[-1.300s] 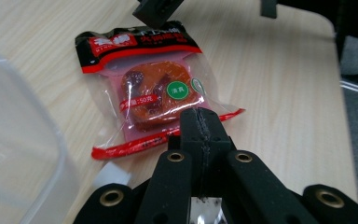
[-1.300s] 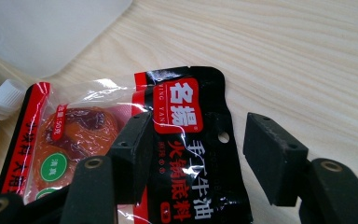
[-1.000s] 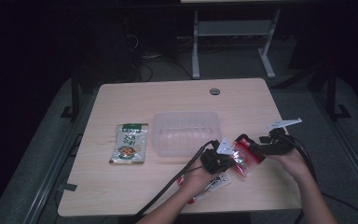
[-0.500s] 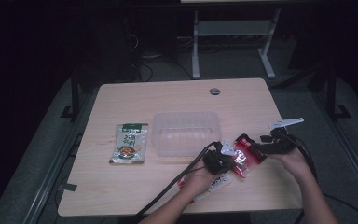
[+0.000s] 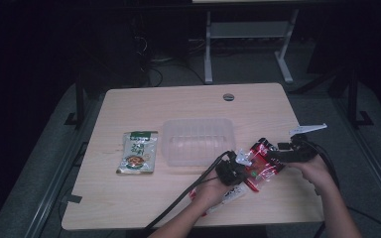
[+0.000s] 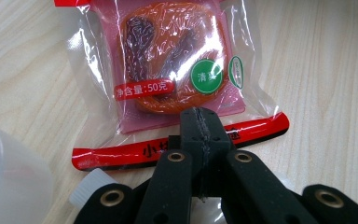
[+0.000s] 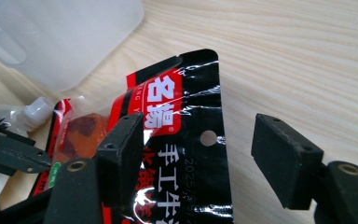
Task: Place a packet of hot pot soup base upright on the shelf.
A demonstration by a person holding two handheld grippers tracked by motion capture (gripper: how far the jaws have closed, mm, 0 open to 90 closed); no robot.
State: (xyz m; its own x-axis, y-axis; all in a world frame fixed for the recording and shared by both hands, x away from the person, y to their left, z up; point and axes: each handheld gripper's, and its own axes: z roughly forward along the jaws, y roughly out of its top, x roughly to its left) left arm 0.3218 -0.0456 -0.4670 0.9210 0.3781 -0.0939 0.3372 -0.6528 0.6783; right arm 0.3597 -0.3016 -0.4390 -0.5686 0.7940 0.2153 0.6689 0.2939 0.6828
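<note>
Left gripper [image 6: 200,121] clamped on bottom seam of red snack packet [image 6: 177,70], which stretches ahead onto the table; right gripper [image 7: 200,149], jaws just widening, straddles packet's black top edge, pads off it.

Red-and-clear snack packet [image 5: 260,162], black header with hang hole, lying flat, table's right front, near clear tub.

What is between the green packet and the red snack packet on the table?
The clear plastic tub sits between the green packet and the red snack packet, seen in the high view.
</note>
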